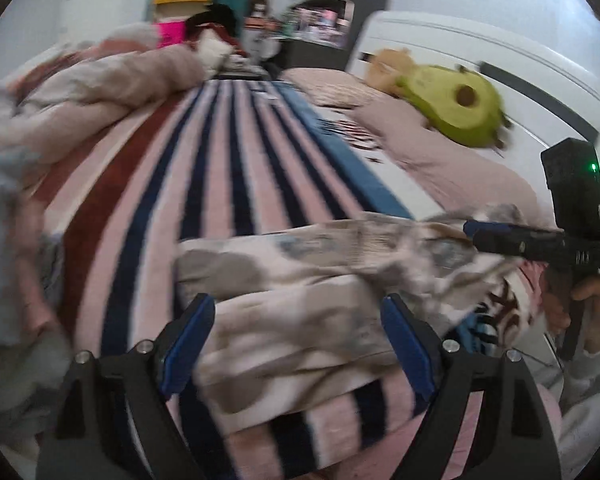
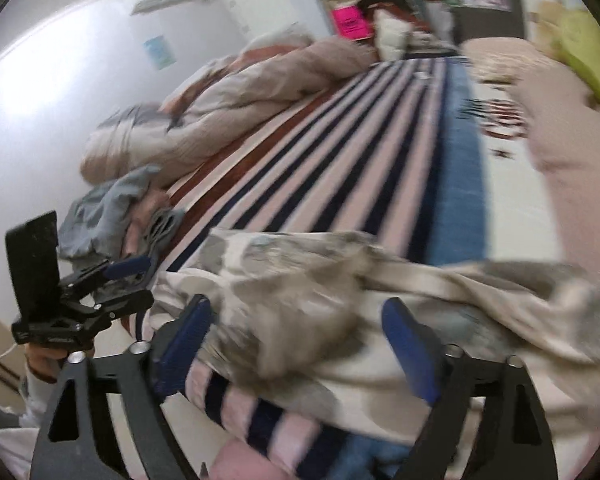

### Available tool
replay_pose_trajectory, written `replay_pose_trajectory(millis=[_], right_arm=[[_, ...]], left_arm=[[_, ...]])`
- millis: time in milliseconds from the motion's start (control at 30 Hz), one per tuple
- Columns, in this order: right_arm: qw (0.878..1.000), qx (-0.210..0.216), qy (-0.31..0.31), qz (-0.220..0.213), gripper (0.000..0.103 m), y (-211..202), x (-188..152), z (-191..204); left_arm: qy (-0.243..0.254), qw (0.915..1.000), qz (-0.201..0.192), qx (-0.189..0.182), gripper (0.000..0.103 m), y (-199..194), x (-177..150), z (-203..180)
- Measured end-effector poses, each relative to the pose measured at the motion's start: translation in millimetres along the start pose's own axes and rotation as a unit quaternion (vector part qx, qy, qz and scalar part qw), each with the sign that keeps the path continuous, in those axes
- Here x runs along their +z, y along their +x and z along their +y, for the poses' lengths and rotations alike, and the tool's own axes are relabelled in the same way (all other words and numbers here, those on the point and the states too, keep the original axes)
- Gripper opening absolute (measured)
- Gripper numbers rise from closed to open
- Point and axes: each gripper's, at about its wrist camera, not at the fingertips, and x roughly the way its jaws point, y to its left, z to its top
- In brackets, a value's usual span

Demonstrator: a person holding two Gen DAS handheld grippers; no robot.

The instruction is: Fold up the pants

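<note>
Beige-grey blotched pants [image 1: 320, 280] lie on striped blanket [image 1: 228, 160], lower centre of frame, long axis left-right. Left gripper [image 1: 300, 344] and right gripper [image 2: 300, 344] both spread wide, grasping nothing.

Soft matt cloth pants [image 1: 300, 280] lie on a fuzzy striped blanket [image 1: 228, 168] (tongs [image 1: 296, 344]: matt black plastic, blue pads).
</note>
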Motion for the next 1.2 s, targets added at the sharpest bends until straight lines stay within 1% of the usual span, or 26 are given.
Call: replay_pose_trajectory(millis=[67,100,167,200,233,267,300,333,400,533,600,633,667,700,767,800,867,900,933,967,1000,1033,1067,1133,1167,1200], right_arm=[[0.999,0.004,-0.023,0.024,0.086,31,5,19],[0.998,-0.013,-0.042,0.041,0.086,50,6,30],[0.995,-0.045,-0.066,0.058,0.086,69,4,39],[0.992,-0.073,-0.084,0.065,0.084,77,2,43],[0.989,-0.092,-0.093,0.066,0.084,79,-1,43],[0.987,-0.107,-0.096,0.065,0.084,78,-3,40],[0.987,-0.118,-0.091,0.065,0.079,76,-7,33],[0.987,-0.13,-0.072,0.068,0.07,72,-12,22],[0.985,-0.152,-0.031,0.075,0.066,60,-24,-2],[0.979,-0.185,0.017,0.082,0.066,38,-47,-35],[0.98,-0.183,0.035,0.077,0.066,27,-51,-41],[0.981,-0.176,0.043,0.067,0.068,21,-51,-42],[0.983,-0.168,0.044,0.058,0.068,14,-50,-44],[0.987,-0.149,0.042,0.04,0.068,7,-45,-42],[0.992,-0.118,0.044,0.023,0.069,6,-38,-37],[0.994,-0.095,0.047,0.016,0.07,8,-32,-36],[0.996,-0.075,0.045,0.019,0.07,22,-22,-33],[0.996,-0.072,0.039,0.026,0.069,32,-17,-30],[0.996,-0.077,0.02,0.041,0.056,46,-14,-28],[0.994,-0.099,0.003,0.049,0.04,56,-12,-28],[0.991,-0.122,-0.008,0.052,0.011,63,-9,-28],[0.987,-0.151,-0.02,0.049,0.01,70,-7,-29],[0.987,-0.157,-0.019,0.041,0.01,71,-6,-29],[0.988,-0.154,0.002,0.03,0.011,74,-3,-39],[0.987,-0.157,0.008,0.028,0.016,74,-3,-43],[0.987,-0.16,0.01,0.027,0.029,73,-3,-46]], left_arm=[[-0.025,0.9997,0.001,0.005,0.082,3,-4,16],[-0.034,0.9994,0.002,0.007,0.082,6,-7,22],[-0.042,0.9991,0.004,0.006,0.081,14,-11,26],[-0.047,0.9989,0.006,-0.001,0.076,18,-13,29],[-0.05,0.9987,0.008,-0.009,0.071,20,-14,29],[-0.054,0.9983,0.011,-0.019,0.067,23,-16,30],[-0.055,0.9981,0.014,-0.025,0.06,26,-18,30],[-0.053,0.9981,0.019,-0.027,0.051,29,-20,27],[-0.045,0.9984,0.03,-0.018,0.044,33,-23,27],[-0.044,0.9978,0.043,-0.025,0.044,34,-26,25],[-0.035,0.998,0.042,-0.031,0.045,29,-27,22],[-0.033,0.998,0.041,-0.035,0.049,26,-26,20],[-0.035,0.9978,0.038,-0.042,0.051,23,-26,19],[-0.038,0.9975,0.035,-0.049,0.051,20,-26,19],[-0.048,0.9967,0.027,-0.06,0.051,14,-24,17],[-0.047,0.9966,0.022,-0.063,0.051,11,-23,15],[-0.037,0.9967,0.014,-0.071,0.051,9,-21,8],[-0.033,0.9967,0.015,-0.072,0.051,10,-20,6],[-0.028,0.9968,0.022,-0.072,0.051,13,-20,3],[-0.025,0.997,0.029,-0.068,0.051,17,-21,2],[-0.025,0.997,0.04,-0.061,0.051,22,-22,2],[-0.028,0.9964,0.055,-0.057,0.051,28,-23,2],[-0.03,0.9957,0.067,-0.057,0.051,32,-26,2],[-0.028,0.9949,0.082,-0.052,0.053,38,-30,1],[-0.026,0.9947,0.087,-0.048,0.053,40,-32,0],[-0.026,0.9946,0.089,-0.045,0.055,40,-32,-1]])
